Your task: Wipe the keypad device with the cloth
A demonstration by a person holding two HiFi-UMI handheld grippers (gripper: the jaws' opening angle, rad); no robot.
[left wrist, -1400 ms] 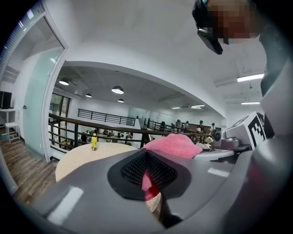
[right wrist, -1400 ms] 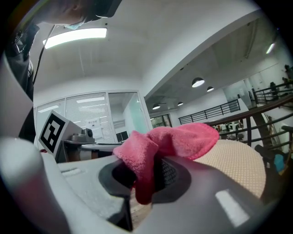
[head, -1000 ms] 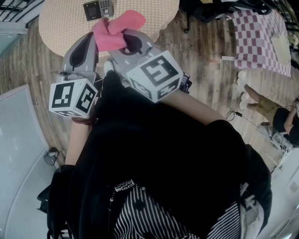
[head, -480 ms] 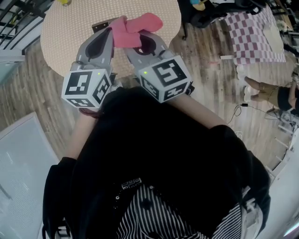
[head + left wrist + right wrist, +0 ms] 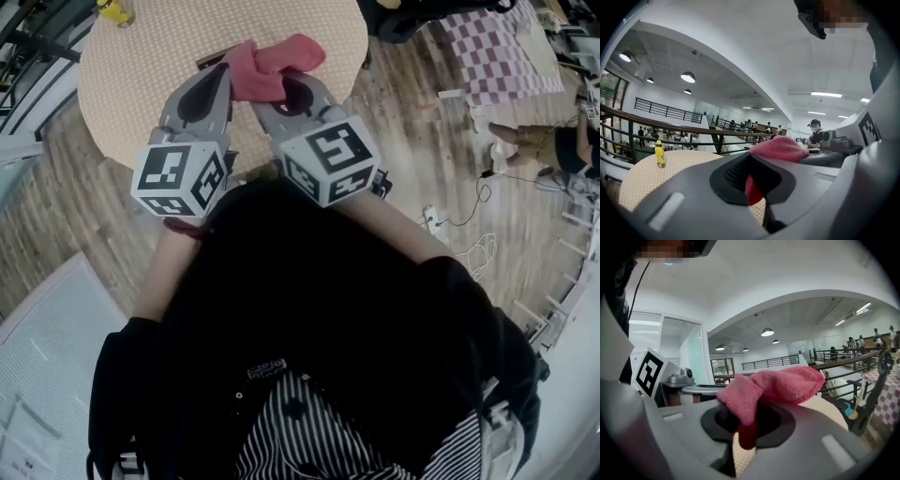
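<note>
Both claws have moved forward over the round desk [image 5: 131, 66]. The left claw [image 5: 217, 80] and right claw [image 5: 281, 94] each pinch the pink cloth [image 5: 277, 58], which now hides the keypad device [image 5: 210, 62] except one dark edge. Wiping looks ready to begin.

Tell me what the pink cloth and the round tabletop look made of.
The cloth looks like a soft napped textile, perhaps microfibre or terry: fuzzy, matte, folding limply. The tabletop shows a beige, finely dotted matte surface, perhaps woven mat or patterned laminate; the pictures leave that open.
</note>
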